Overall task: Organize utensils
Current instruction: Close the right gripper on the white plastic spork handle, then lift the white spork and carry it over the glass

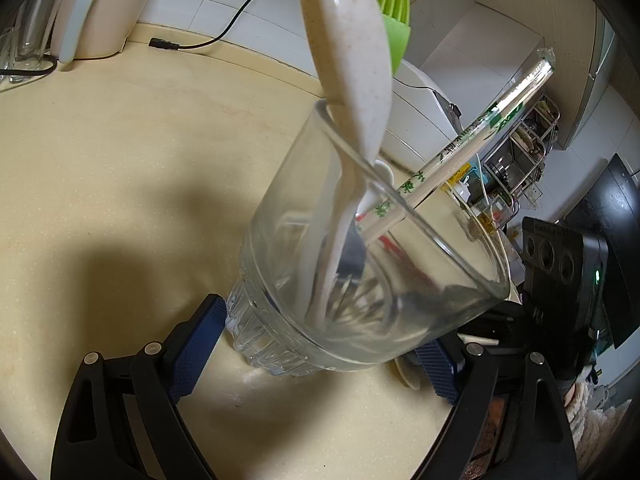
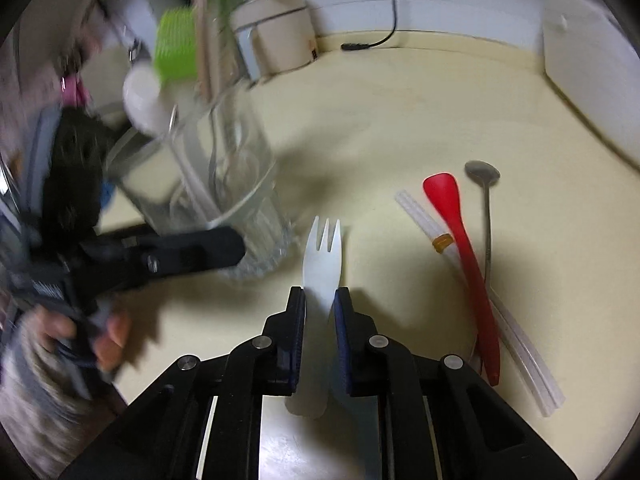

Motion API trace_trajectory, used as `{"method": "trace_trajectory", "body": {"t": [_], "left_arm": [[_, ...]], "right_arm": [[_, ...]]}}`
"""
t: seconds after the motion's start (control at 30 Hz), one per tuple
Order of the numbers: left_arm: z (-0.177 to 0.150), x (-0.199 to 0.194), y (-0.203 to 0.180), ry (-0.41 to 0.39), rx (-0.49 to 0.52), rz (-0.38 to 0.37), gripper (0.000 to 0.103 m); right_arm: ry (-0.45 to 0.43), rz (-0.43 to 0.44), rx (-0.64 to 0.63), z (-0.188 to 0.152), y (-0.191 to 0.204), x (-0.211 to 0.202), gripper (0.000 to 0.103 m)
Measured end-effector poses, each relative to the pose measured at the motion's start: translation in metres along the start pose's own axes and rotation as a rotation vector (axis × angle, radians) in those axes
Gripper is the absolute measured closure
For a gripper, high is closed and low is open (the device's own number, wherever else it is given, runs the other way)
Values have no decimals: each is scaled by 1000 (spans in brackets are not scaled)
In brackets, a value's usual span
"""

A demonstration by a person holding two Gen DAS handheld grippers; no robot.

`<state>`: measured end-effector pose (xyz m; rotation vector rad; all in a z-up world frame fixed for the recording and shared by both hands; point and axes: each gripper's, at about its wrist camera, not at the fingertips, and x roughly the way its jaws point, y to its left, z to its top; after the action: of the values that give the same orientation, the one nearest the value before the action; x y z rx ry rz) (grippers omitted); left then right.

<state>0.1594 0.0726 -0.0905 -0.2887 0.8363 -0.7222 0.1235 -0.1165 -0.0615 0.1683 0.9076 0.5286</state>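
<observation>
Right tongs (image 2: 320, 300) apparently pinch the white fork (image 2: 323, 252); left tongs (image 1: 320, 340) clasp the glass (image 1: 360, 280).

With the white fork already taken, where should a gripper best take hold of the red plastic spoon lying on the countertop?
Probably mid-handle on the red plastic spoon, coming from above with the jaws across its width. It lies flat on the cream countertop, its handle crossing the clear wrapped straws and close beside the metal spoon, so a side approach looks crowded.

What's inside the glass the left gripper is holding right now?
Inside the glass: a beige spoon, a wrapped straw and a green silicone brush. Refraction hides their lower ends; more may sit there.
</observation>
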Motion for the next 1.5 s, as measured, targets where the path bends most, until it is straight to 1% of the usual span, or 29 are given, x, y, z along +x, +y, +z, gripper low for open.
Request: {"method": "trace_trajectory", "body": {"t": [0.13,0.27,0.47,0.53,0.67,0.9,1.1,1.27,1.37,1.5], "left_arm": [[0,-1,1,0,0,0,12],[0,-1,1,0,0,0,12],[0,-1,1,0,0,2,12],[0,-3,6,-2,1,7,12],[-1,-2,4,-9,-5,29,12],[-4,-1,-4,-22,-11,79,12],[-4,3,-11,-21,-5,103,12],[-2,8,-18,-19,3,130,12],[-1,9,-20,-12,15,135,12],[0,9,-18,-20,-3,113,12]], "right_arm": [[-79,113,106,6,-19,-14,88],[-147,174,175,10,-33,-24,88],[-226,174,211,18,-44,-35,88],[-247,151,210,17,-45,-43,88],[-266,117,206,18,-47,-48,88],[-289,147,223,16,-51,-55,88],[-309,183,253,13,-59,-62,88],[-337,214,238,13,-60,-70,88],[-366,225,212,14,-57,-77,88],[-419,238,171,15,-50,-89,88]]}}
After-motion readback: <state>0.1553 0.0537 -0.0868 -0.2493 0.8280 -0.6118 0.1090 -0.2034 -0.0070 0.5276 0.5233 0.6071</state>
